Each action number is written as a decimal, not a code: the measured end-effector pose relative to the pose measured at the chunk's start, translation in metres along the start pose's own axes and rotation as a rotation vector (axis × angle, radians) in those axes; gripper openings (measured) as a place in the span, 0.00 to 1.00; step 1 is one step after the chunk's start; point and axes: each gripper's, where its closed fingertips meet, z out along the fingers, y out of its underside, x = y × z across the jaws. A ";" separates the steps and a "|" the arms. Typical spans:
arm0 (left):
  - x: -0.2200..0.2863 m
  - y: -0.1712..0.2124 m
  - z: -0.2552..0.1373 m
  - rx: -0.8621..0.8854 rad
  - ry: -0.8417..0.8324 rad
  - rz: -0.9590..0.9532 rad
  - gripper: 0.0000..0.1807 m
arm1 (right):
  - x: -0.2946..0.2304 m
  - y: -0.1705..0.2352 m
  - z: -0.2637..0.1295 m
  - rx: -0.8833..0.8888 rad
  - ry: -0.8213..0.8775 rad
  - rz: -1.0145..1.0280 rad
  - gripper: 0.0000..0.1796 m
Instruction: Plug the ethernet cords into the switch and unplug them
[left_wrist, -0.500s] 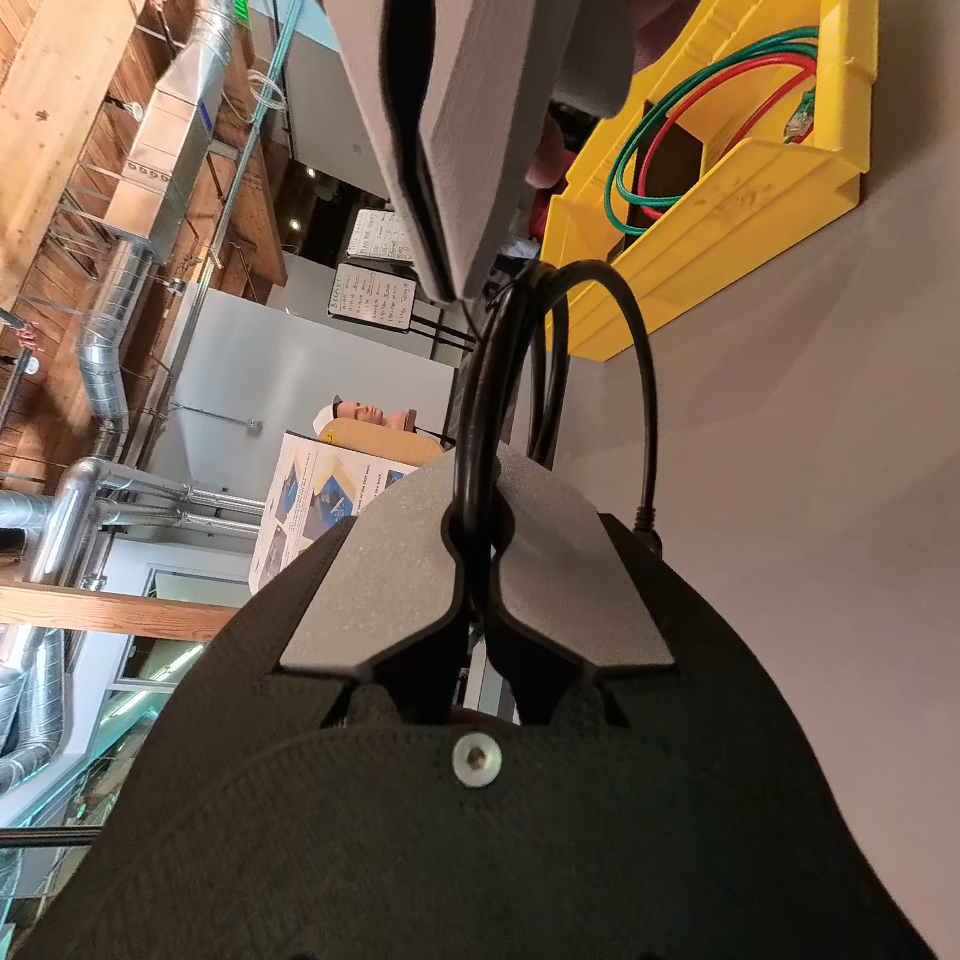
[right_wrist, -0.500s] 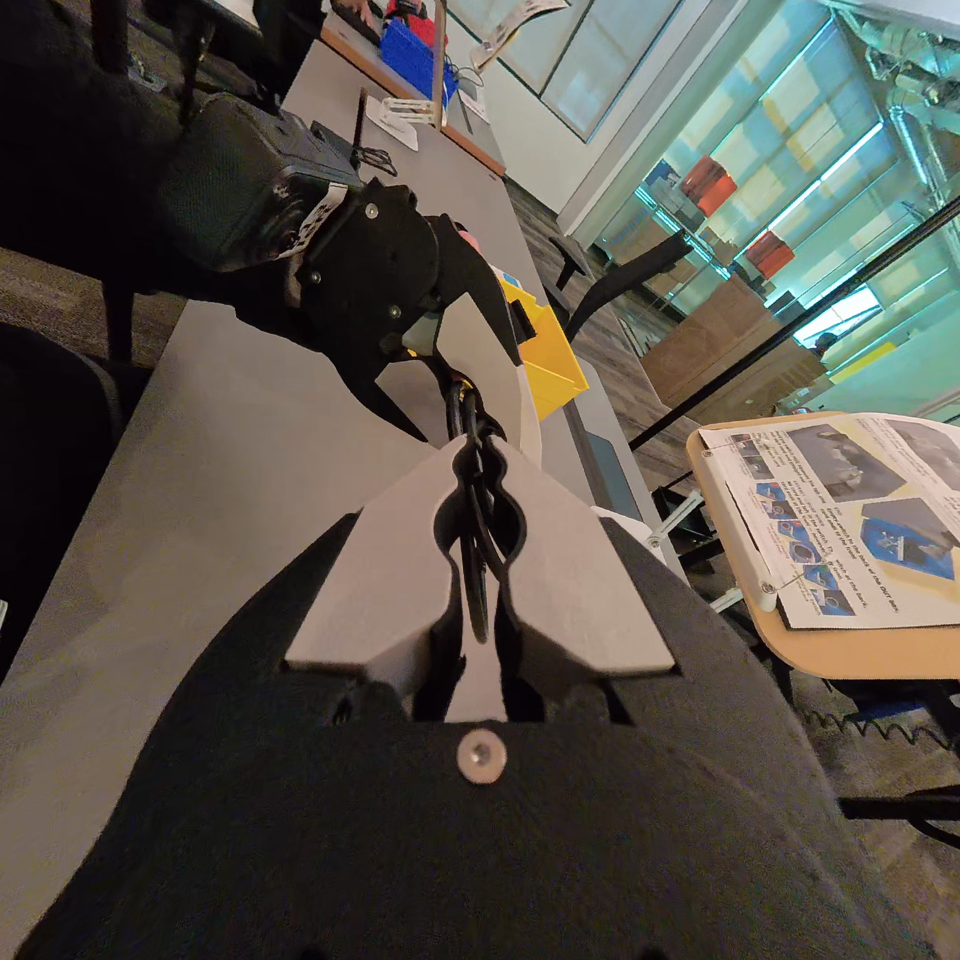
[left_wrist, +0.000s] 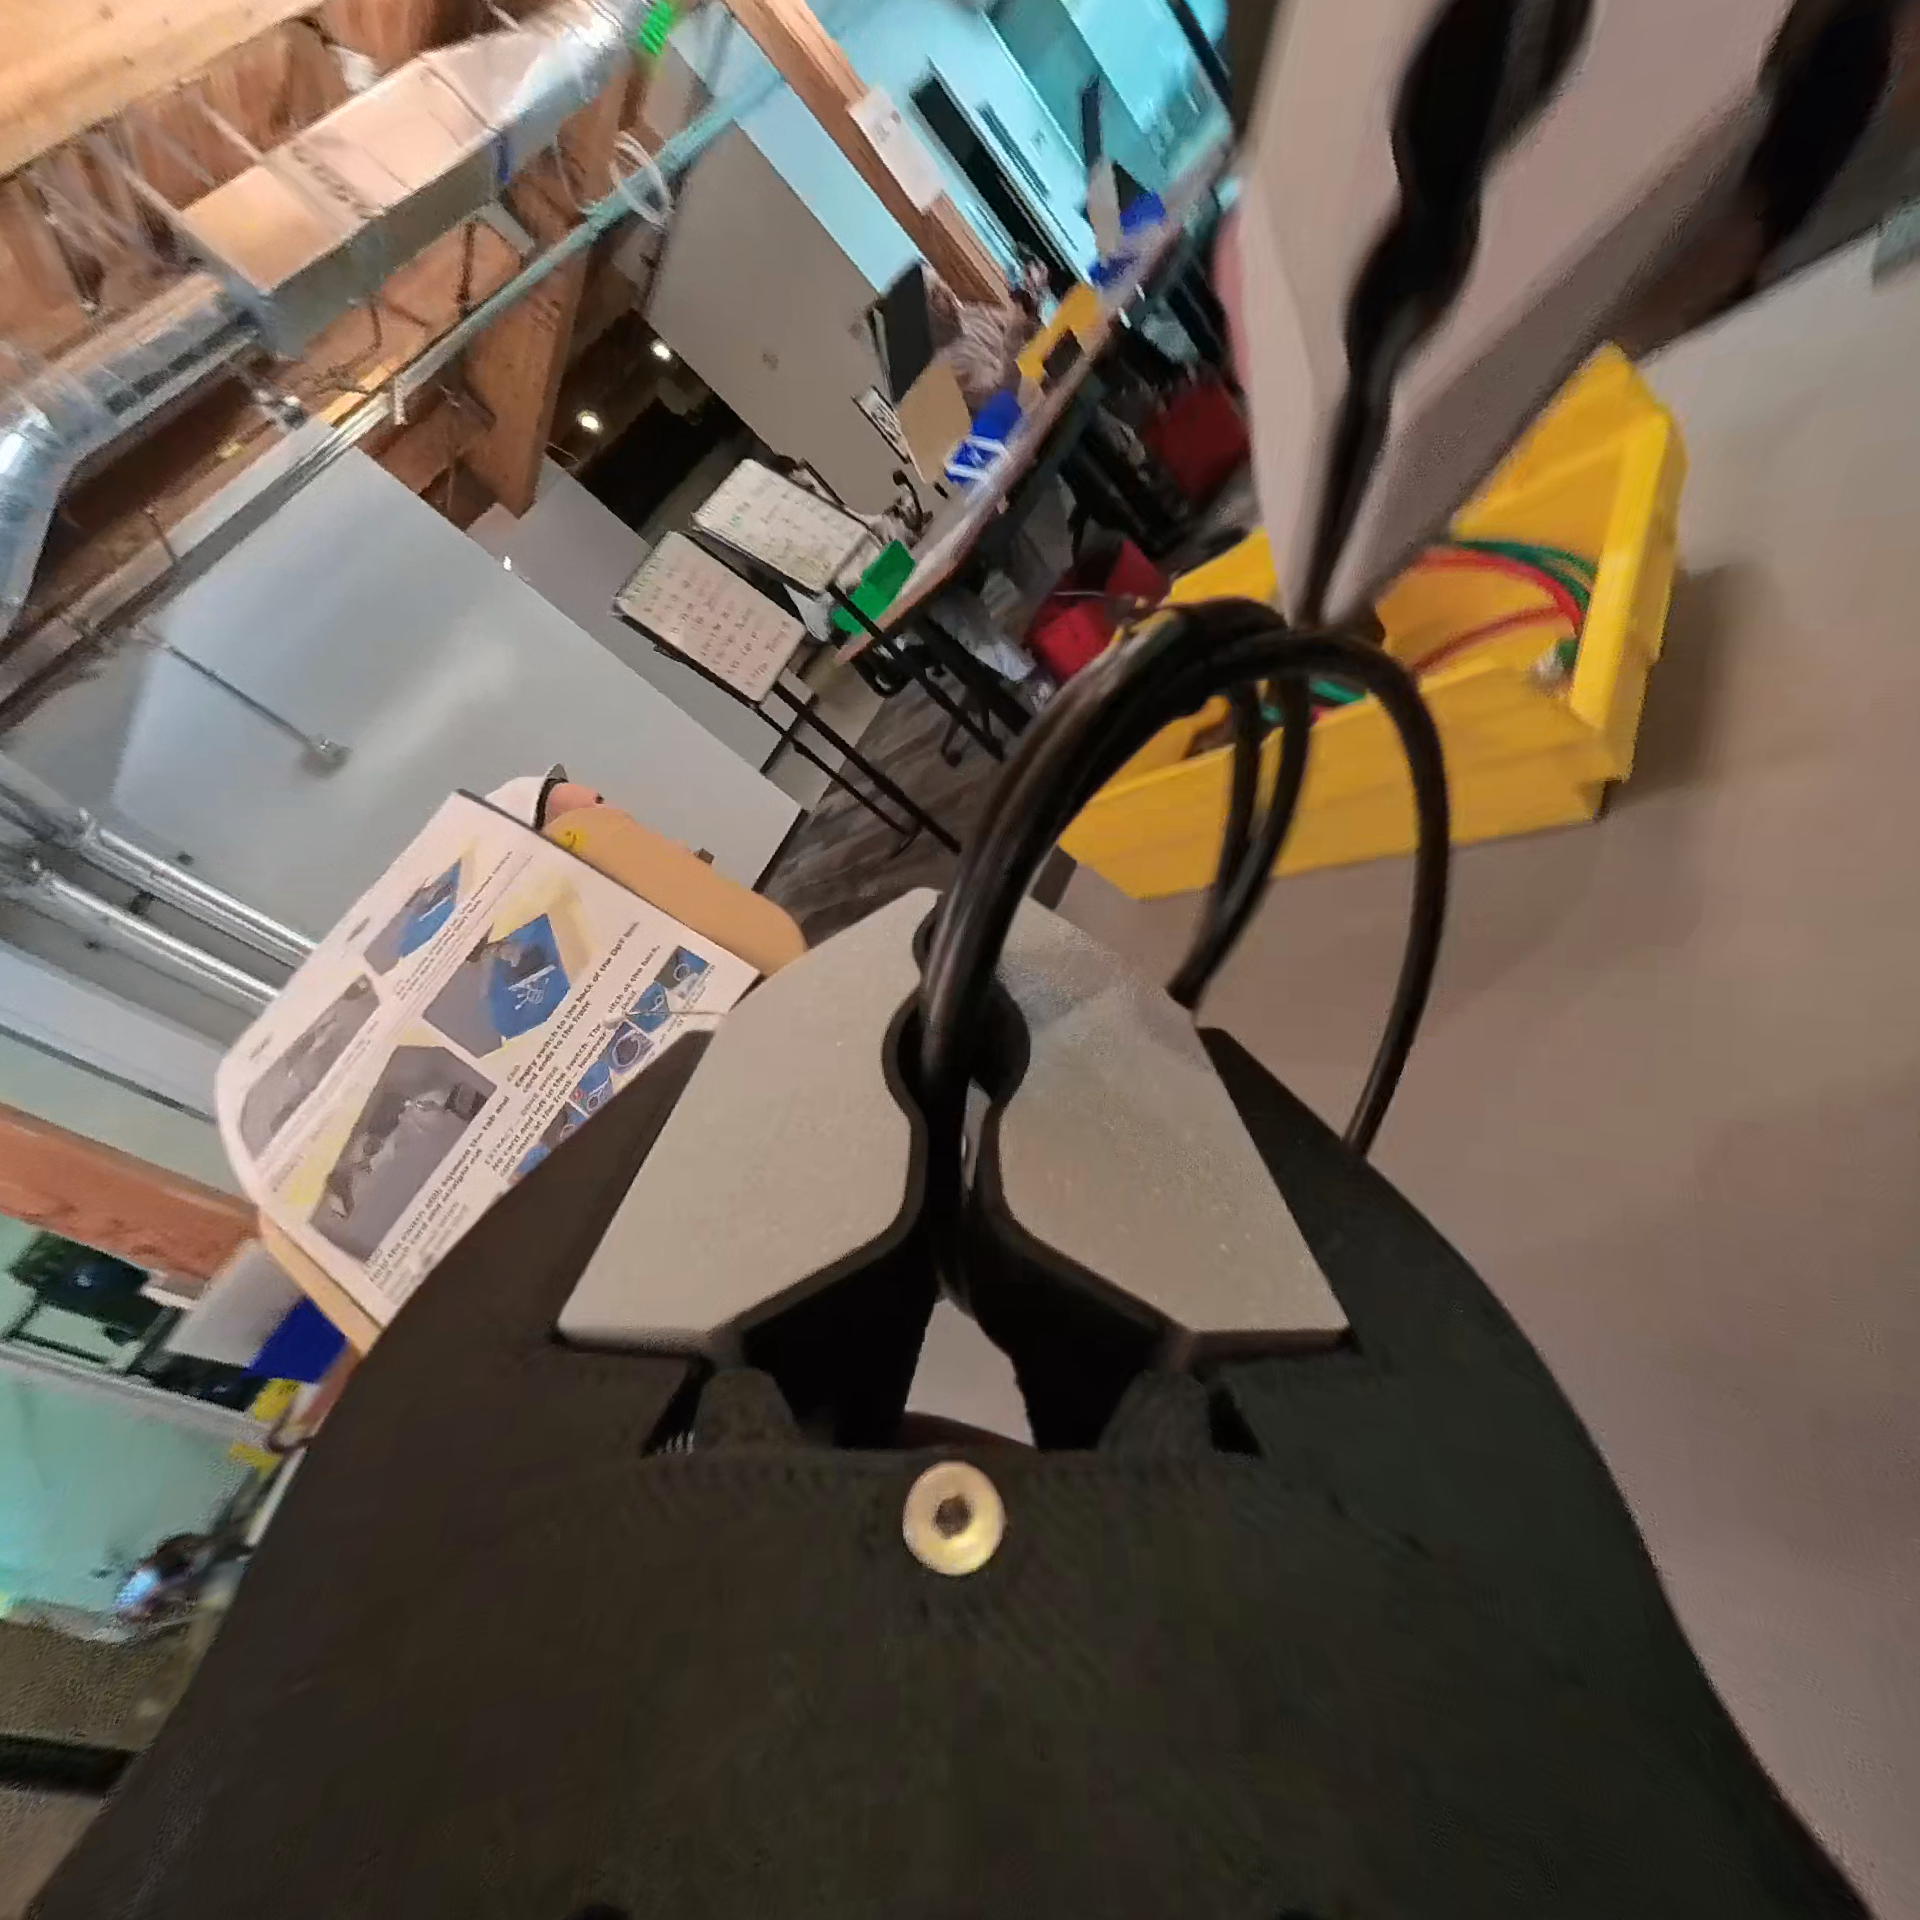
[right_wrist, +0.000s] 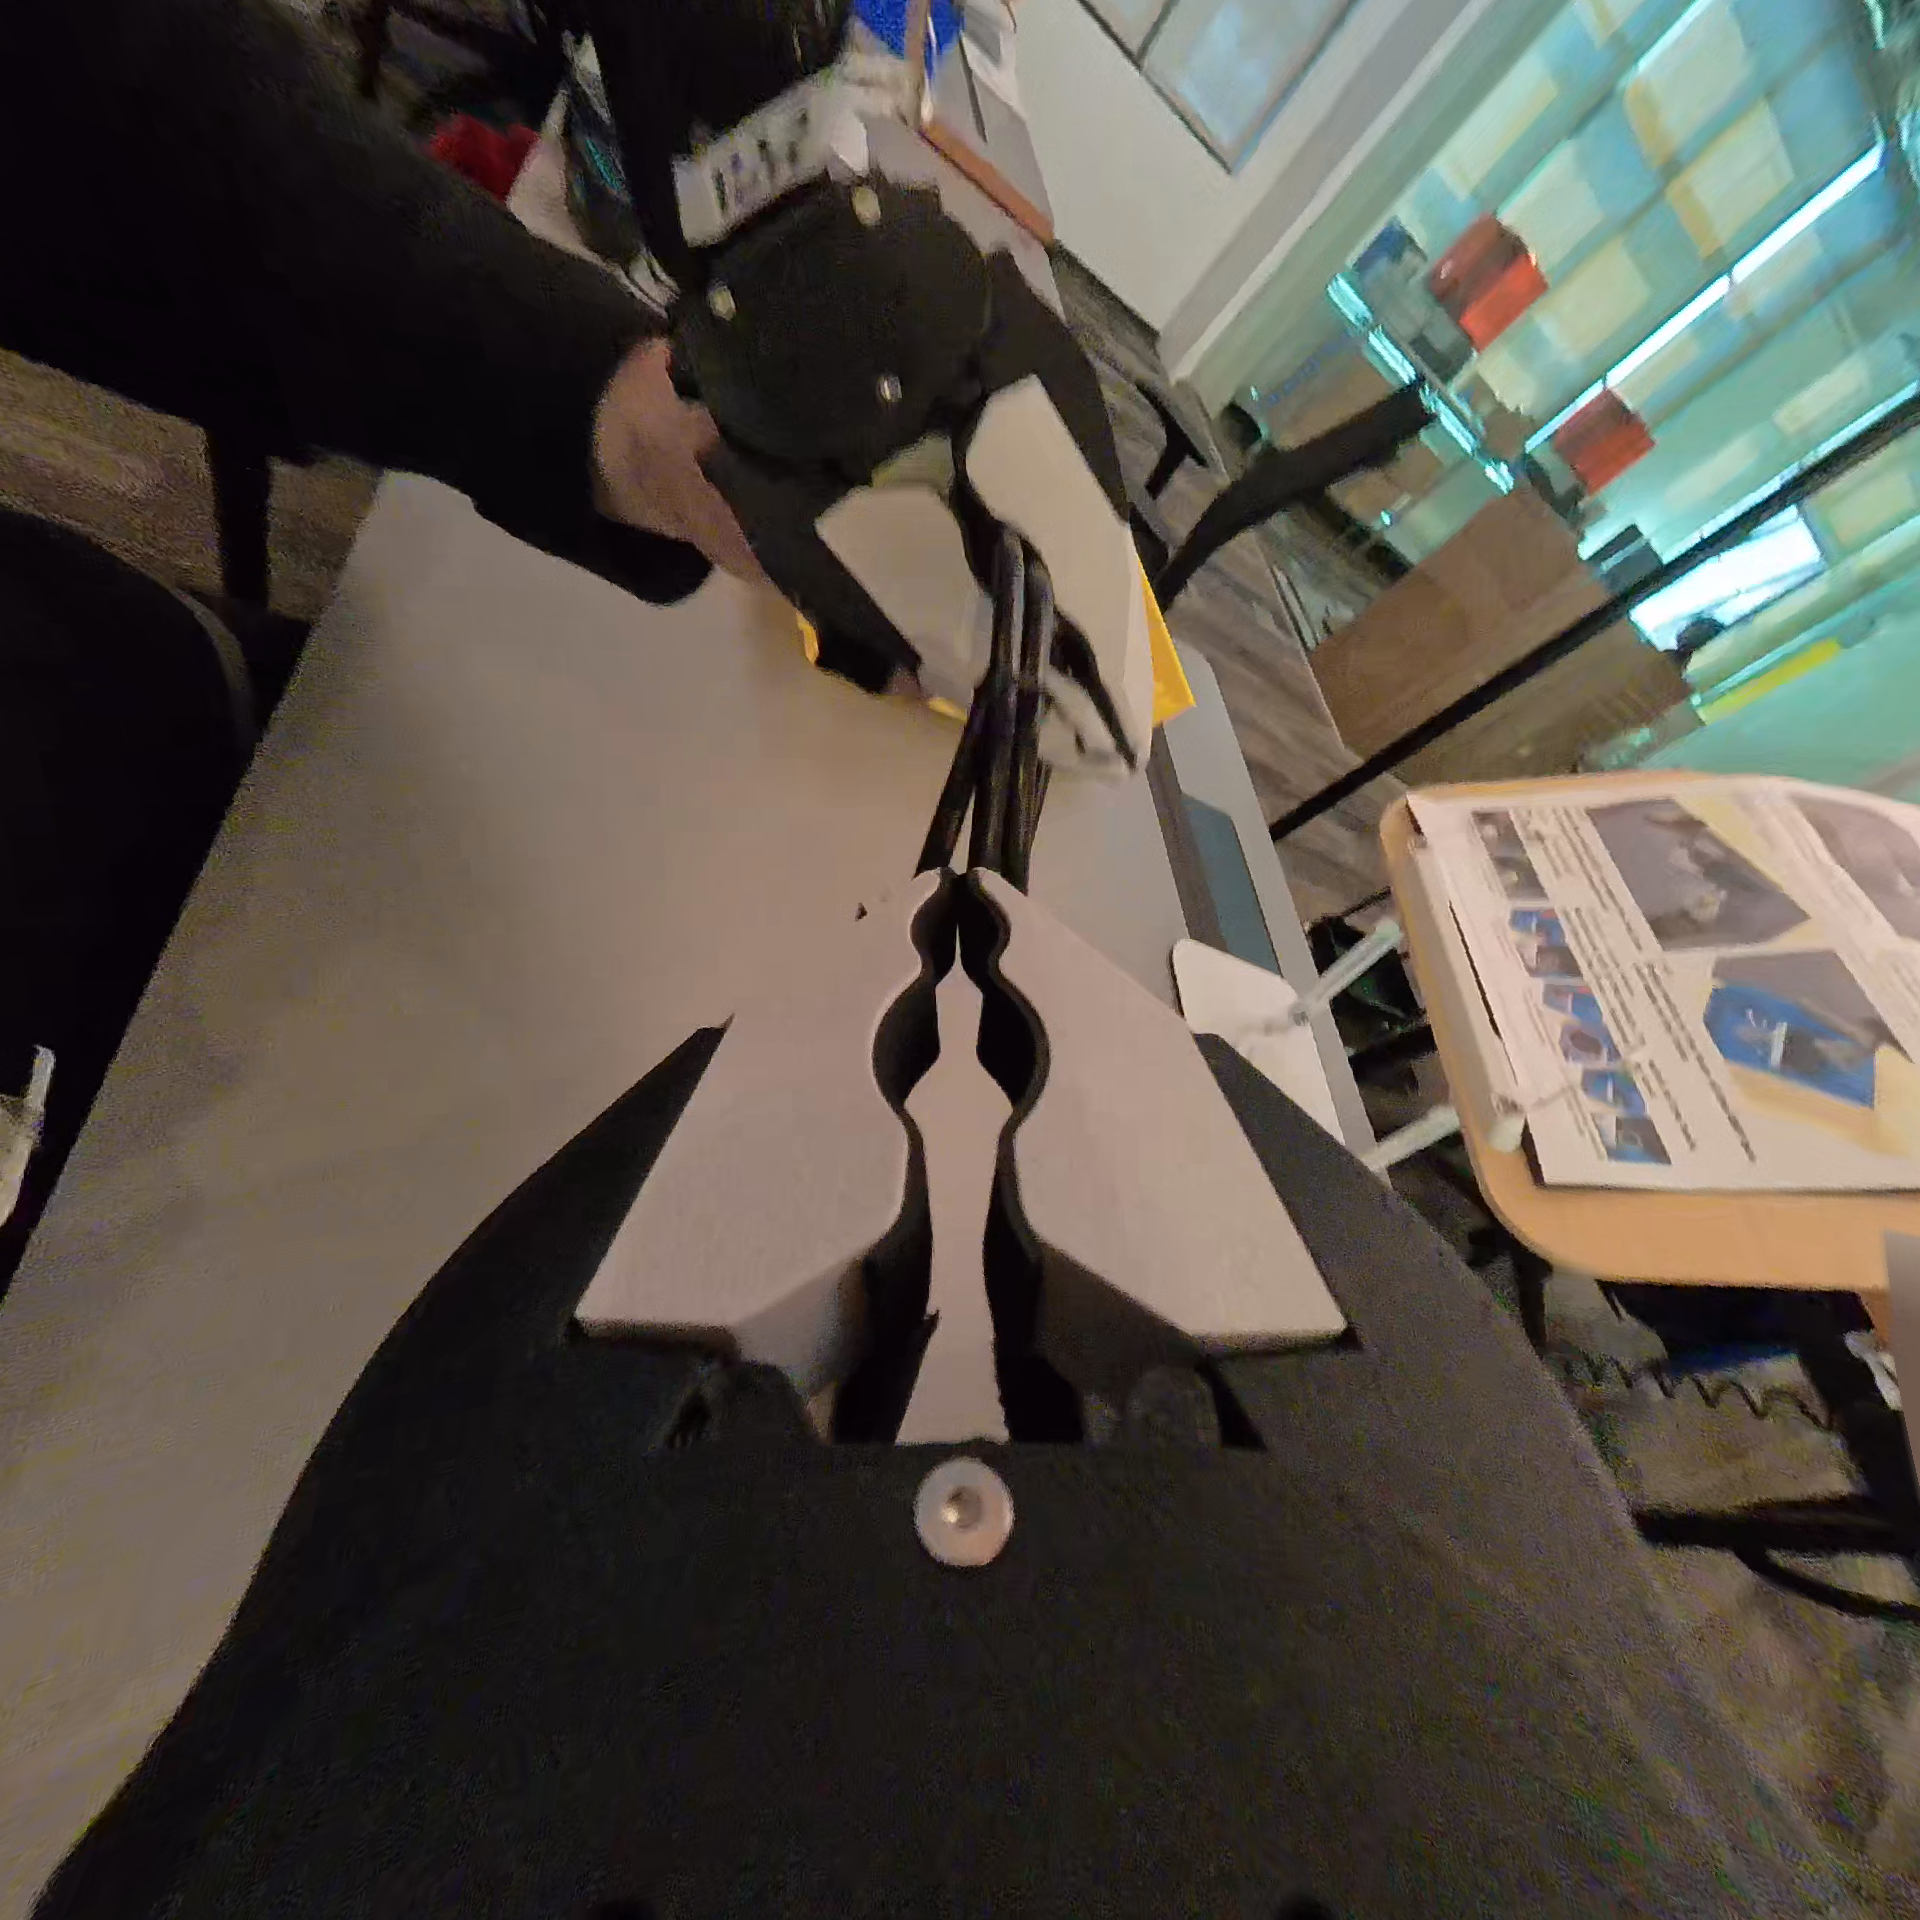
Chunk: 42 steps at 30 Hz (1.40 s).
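The left gripper (left_wrist: 956, 1029) and the right gripper (right_wrist: 961, 904) face each other tip to tip, both with jaws pressed together. A dark-sleeved hand (right_wrist: 665, 468) grips the left one's handle.

Black cord (right_wrist: 1003, 821) now at right jaws' very tips

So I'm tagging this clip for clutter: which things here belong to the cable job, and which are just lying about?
Job:
- looped black cable, pinched by both the left gripper and the right gripper
- yellow plastic bin holding red and green cords

Lying about:
- printed instruction sheet on a tan board
- grey tabletop
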 end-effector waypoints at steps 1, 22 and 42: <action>-0.006 -0.001 -0.002 0.013 -0.011 -0.029 0.00 | 0.004 0.011 -0.001 -0.044 0.010 0.011 0.00; 0.009 0.001 0.002 -0.051 -0.052 0.231 0.00 | 0.012 -0.014 0.008 0.217 -0.166 0.647 0.09; 0.026 0.008 0.004 -0.035 0.219 -0.188 0.00 | -0.007 -0.029 0.010 -0.116 0.159 -0.366 0.00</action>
